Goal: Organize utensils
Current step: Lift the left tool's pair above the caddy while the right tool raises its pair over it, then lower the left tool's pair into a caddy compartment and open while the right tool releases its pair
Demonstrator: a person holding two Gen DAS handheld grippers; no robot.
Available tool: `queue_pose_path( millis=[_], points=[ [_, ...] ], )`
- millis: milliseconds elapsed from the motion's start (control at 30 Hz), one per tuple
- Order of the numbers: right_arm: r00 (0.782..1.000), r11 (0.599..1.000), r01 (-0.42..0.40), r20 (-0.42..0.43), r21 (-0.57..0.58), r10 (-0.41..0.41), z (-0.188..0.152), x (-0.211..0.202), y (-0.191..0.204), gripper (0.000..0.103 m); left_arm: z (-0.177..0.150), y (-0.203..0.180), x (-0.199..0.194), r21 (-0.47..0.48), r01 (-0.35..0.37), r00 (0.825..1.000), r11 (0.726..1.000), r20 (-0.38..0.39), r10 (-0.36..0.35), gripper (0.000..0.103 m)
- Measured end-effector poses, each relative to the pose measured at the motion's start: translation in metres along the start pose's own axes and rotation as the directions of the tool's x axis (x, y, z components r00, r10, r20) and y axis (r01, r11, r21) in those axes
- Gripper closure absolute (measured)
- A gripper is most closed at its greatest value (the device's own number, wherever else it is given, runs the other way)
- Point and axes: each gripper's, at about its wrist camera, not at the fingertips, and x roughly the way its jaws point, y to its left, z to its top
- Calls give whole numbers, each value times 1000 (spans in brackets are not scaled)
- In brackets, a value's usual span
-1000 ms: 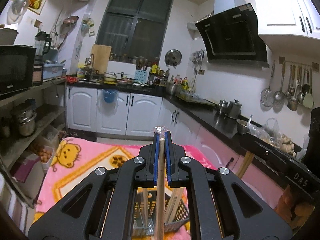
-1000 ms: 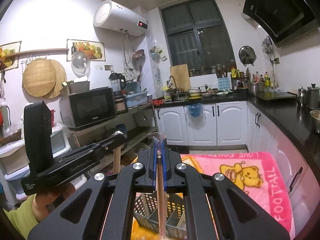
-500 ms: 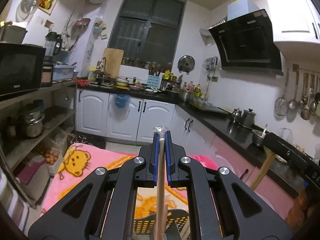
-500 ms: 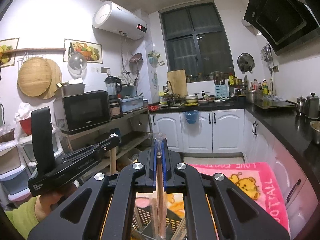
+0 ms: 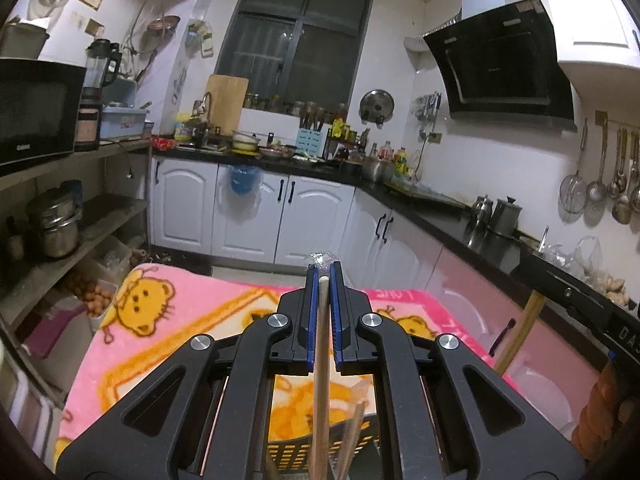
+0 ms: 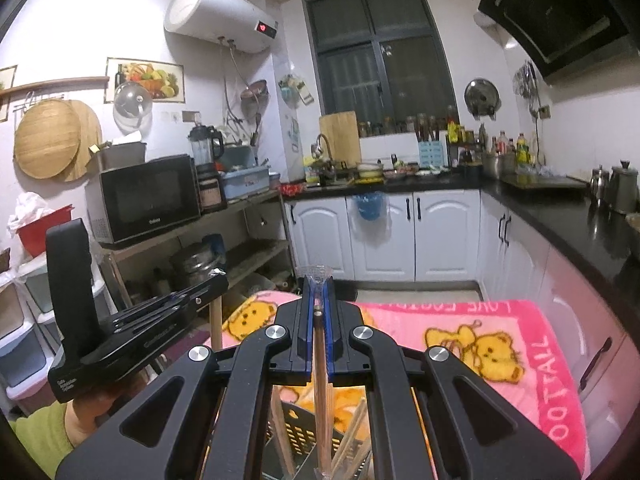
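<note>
In the left wrist view my left gripper (image 5: 324,276) is shut on a pale wooden chopstick (image 5: 320,360) that hangs down into a black slotted utensil basket (image 5: 288,450). Other chopsticks (image 5: 352,432) lean inside the basket. In the right wrist view my right gripper (image 6: 318,284) is shut on a darker chopstick (image 6: 320,380), seemingly in a clear plastic sleeve, whose lower end reaches into the same basket (image 6: 298,420). Each gripper shows in the other's view: the left gripper (image 6: 218,276) at the left and the right gripper (image 5: 536,280) at the right, each with its stick hanging down.
The basket stands on a pink blanket with yellow bears (image 5: 160,320) covering a table. Open shelves with a microwave (image 6: 148,196) and pots run along the left. White cabinets under a black counter (image 5: 440,204) wrap the back and right. A hand and green sleeve (image 6: 48,436) carry the left gripper.
Both grippers have come lower and forward over the basket, each still holding its chopstick. The chopsticks standing in the basket have come into view.
</note>
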Motion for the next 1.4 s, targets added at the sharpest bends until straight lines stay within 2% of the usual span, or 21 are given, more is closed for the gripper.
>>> queue_pose_path(
  millis=[300, 700, 967, 1400],
  points=[
    [999, 1000, -11, -46, 15, 12, -26, 24, -4, 98, -16, 2, 4, 37, 1, 1000, 999, 29, -2, 99],
    [999, 1000, -22, -44, 14, 23, -35, 29, -4, 98, -4, 0, 5, 30, -3, 994, 1000, 112, -1, 100],
    [997, 999, -38, -71, -1, 38, -48, 31, -2, 98, -30, 5, 11, 43, -17, 999, 999, 53, 15, 100],
    [995, 1000, -13, -102, 25, 15, -64, 25, -8, 98, -53, 17, -8, 23, -13, 1000, 1000, -15, 13, 99]
  ],
)
